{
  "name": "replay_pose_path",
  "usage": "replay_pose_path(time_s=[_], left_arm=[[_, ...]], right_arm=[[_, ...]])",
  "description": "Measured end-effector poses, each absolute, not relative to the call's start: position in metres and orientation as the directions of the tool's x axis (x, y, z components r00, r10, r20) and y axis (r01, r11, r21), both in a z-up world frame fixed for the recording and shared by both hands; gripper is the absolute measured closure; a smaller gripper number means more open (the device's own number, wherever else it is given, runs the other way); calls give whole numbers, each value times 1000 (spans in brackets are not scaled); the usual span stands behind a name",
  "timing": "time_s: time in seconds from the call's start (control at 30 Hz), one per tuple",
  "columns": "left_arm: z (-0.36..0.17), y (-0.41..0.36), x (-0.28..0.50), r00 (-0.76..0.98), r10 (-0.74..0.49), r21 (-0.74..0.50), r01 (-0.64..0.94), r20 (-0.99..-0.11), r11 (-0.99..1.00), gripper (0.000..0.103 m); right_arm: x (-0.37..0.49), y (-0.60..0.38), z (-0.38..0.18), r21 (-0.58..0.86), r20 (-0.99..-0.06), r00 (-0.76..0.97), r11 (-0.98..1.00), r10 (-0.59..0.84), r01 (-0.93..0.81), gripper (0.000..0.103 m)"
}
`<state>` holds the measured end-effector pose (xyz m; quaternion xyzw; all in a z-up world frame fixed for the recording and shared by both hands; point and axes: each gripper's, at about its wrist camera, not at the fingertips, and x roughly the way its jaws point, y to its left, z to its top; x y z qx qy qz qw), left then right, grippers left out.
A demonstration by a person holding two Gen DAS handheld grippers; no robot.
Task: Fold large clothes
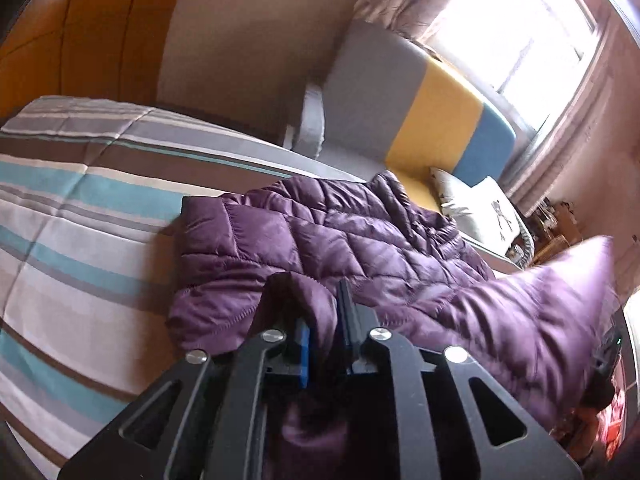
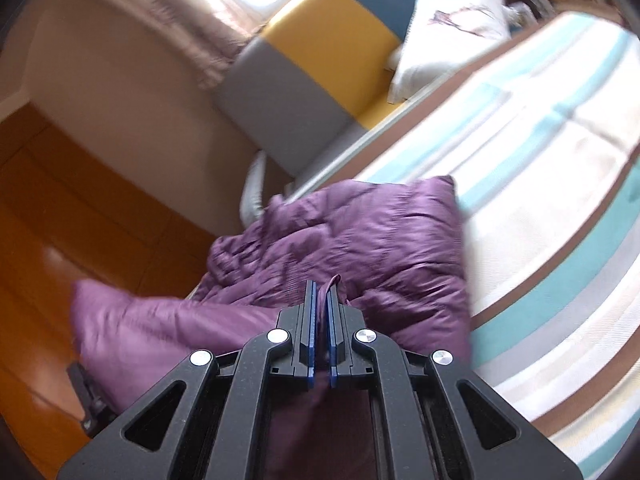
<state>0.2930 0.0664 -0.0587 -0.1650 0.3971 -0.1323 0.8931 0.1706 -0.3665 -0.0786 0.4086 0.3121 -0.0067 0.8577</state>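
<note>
Far sleeve blurred. Left gripper (image 1: 320,312) clamps a fold of purple puffer jacket (image 1: 360,232) (bunched on striped bedspread (image 1: 80,200)); right gripper (image 2: 321,300) pinches its hem.

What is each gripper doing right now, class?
Left gripper: shut on the jacket.
Right gripper: shut on the jacket.

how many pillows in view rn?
1: a white printed pillow at the head of the striped bed, against the grey, yellow and blue headboard. The purple quilted jacket may hide others.
</note>
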Motion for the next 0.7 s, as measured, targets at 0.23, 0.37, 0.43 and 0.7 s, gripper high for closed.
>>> replay_pose_path(time_s=[0.23,0.37,0.43,0.7], left_arm=[[-52,88,303,744,-320,-468,11,-586,884,6],[-45,111,299,796,-271,-471,-19,-541,882,5],[-52,117,297,789,-254,-451,-33,-559,892,2],[-111,111,290,662,-367,-458,40,-654,888,2]], right_arm=[[164,-391,-98,767,-497,842,561,211,312,43],[146,-399,-91,764,-472,866,567,164,309,33],[138,-398,-88,730,-496,855,605,150,318,26],[130,-376,-106,651,-609,764,684,211,329,19]])
